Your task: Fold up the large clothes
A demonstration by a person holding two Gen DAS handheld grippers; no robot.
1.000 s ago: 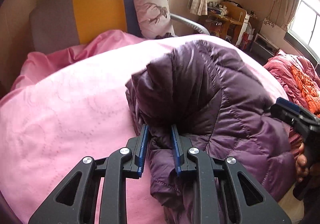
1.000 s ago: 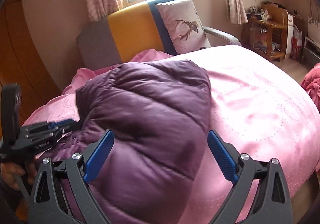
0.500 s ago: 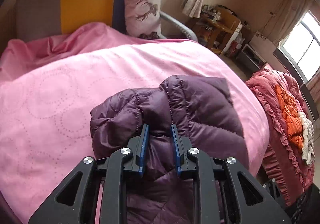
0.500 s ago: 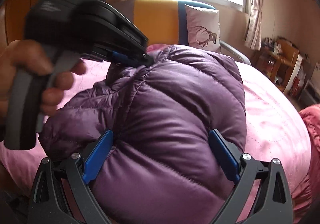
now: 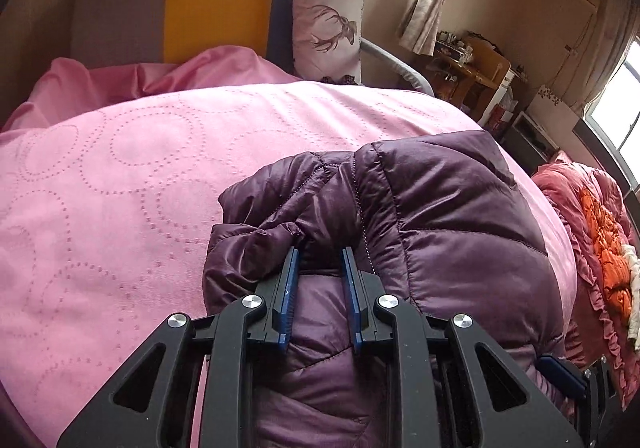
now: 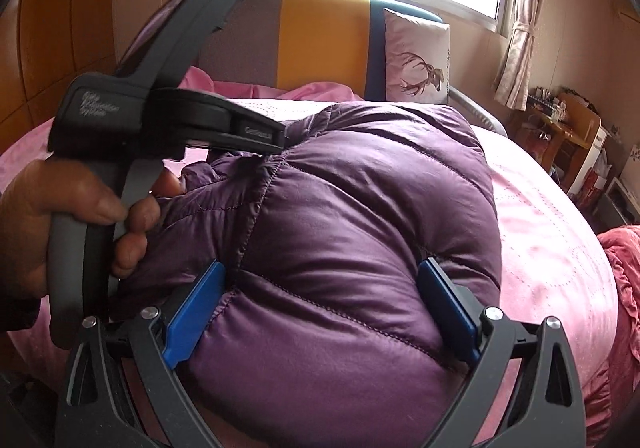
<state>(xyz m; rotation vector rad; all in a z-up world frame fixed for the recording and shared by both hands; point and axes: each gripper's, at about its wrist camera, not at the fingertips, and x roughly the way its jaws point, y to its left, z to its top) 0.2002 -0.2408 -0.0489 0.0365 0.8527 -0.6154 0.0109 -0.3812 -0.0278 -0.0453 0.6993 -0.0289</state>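
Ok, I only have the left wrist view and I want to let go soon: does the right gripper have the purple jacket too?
Observer: Not clamped. The right gripper is wide open, straddling the folded purple down jacket.
Operator: Do its pads touch the fabric at all?
Observer: Yes. The puffed bundle bulges between the two blue pads and presses against both.
Operator: And where is my gripper biting, seen from that side?
Observer: The left gripper pinches the top of the bundle where the stitched seam starts, up and to the left of the right gripper's pads.
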